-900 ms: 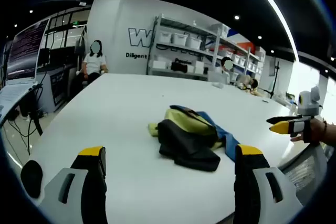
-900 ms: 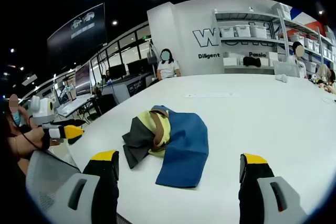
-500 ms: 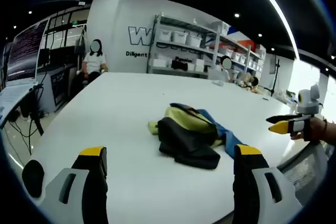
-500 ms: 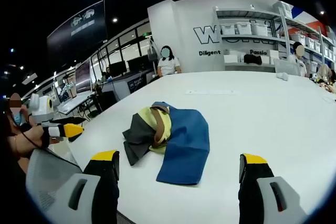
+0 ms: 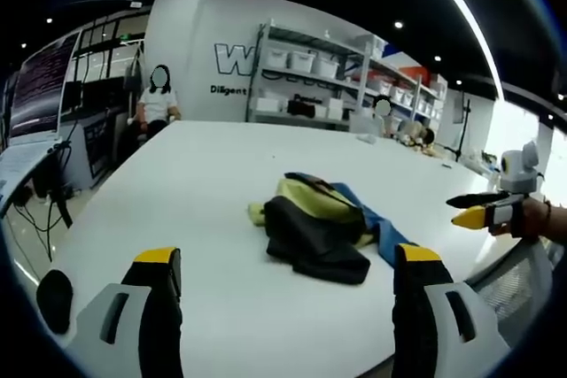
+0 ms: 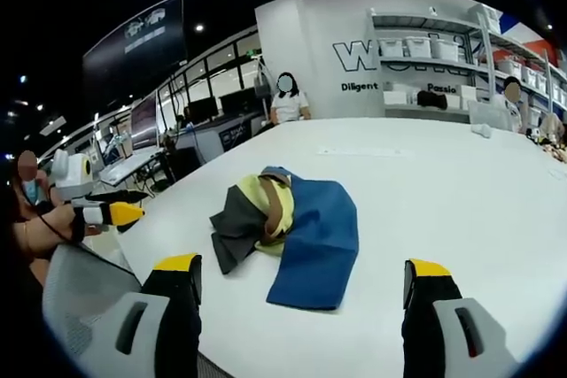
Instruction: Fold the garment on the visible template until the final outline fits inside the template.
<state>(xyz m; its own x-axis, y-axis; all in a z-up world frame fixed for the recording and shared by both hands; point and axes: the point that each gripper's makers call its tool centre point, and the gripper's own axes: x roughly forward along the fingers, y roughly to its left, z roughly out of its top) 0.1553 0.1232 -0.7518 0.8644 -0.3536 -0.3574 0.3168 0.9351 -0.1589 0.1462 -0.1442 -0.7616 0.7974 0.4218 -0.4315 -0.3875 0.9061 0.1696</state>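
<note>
A large white table (image 5: 177, 183) carries a crumpled garment (image 5: 323, 227) of blue, yellow and black, lying near its middle, toward the near edge. The left gripper (image 5: 282, 282) hovers short of it, jaws wide and empty. The right gripper (image 6: 299, 294) does likewise, jaws wide apart, holding nothing.

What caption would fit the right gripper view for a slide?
Open right gripper facing a crumpled blue, yellow and dark garment on the white table, left gripper off to the side.
</note>
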